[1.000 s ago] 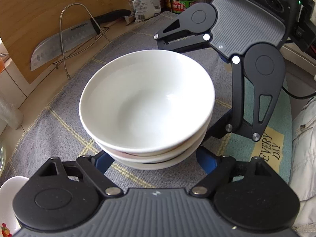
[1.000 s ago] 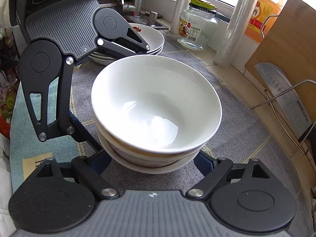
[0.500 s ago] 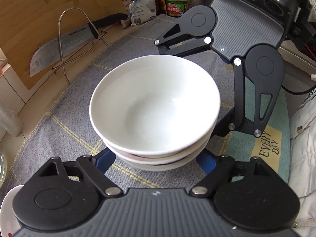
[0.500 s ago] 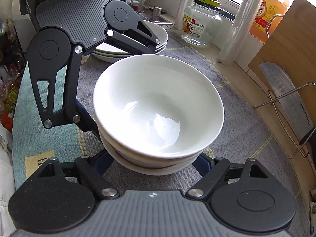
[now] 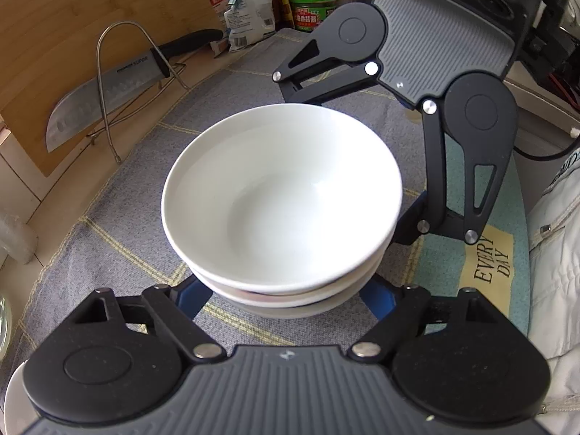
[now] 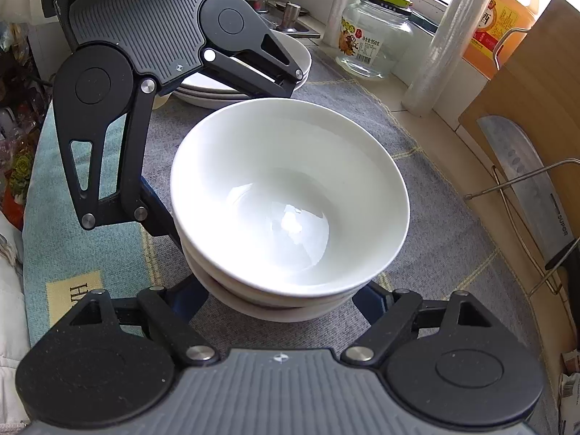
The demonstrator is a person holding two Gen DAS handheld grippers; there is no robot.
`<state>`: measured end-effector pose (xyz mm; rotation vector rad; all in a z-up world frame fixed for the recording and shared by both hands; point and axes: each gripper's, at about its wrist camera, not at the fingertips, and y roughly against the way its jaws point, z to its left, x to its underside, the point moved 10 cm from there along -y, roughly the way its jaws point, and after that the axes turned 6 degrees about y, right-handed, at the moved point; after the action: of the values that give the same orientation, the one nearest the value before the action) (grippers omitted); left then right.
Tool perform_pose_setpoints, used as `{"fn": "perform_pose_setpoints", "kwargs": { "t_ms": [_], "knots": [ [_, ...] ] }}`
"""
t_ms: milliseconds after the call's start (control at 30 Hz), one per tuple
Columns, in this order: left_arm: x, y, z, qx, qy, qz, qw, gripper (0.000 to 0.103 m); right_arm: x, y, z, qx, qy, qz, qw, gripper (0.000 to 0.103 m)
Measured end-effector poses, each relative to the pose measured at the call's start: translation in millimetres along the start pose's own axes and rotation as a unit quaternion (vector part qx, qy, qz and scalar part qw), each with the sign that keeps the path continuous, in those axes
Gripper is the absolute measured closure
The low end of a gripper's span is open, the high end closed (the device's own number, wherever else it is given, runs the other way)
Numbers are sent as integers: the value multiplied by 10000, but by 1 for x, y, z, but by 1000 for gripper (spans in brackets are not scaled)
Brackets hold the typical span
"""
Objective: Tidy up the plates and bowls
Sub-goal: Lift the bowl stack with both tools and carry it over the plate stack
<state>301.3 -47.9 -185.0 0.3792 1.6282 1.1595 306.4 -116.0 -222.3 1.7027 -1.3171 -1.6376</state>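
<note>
A stack of three nested white bowls (image 5: 282, 203) fills the middle of both views (image 6: 290, 203) above the grey mat. My left gripper (image 5: 284, 299) has its blue fingers wide apart on either side of the stack's base. My right gripper (image 6: 282, 299) faces it from the opposite side, its fingers also spread around the base. Both sets of fingertips are hidden under the bowls, so I cannot see whether they touch them. A stack of white plates (image 6: 239, 87) lies behind the left gripper in the right wrist view.
A cleaver (image 5: 105, 90) rests in a wire stand (image 5: 108, 83) against a wooden board at the left. A glass jar (image 6: 373, 43) and a plastic roll (image 6: 435, 50) stand by the window. Food packets and a green tub (image 5: 311, 11) sit at the mat's far end.
The bowl stack and both grippers have shifted together across the mat, away from the plates. The plates now sit farther back in the right wrist view.
</note>
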Motion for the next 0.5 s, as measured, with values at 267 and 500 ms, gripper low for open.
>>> {"fn": "perform_pose_setpoints", "kwargs": {
  "t_ms": [267,500],
  "knots": [
    [2,3,-3,-34,74,-9,10000,17,-3,2,4,90,58,73,9999,14],
    [2,19,-12,-199,115,-82,9997,17,-11,12,11,145,153,95,9997,14]
  ]
}}
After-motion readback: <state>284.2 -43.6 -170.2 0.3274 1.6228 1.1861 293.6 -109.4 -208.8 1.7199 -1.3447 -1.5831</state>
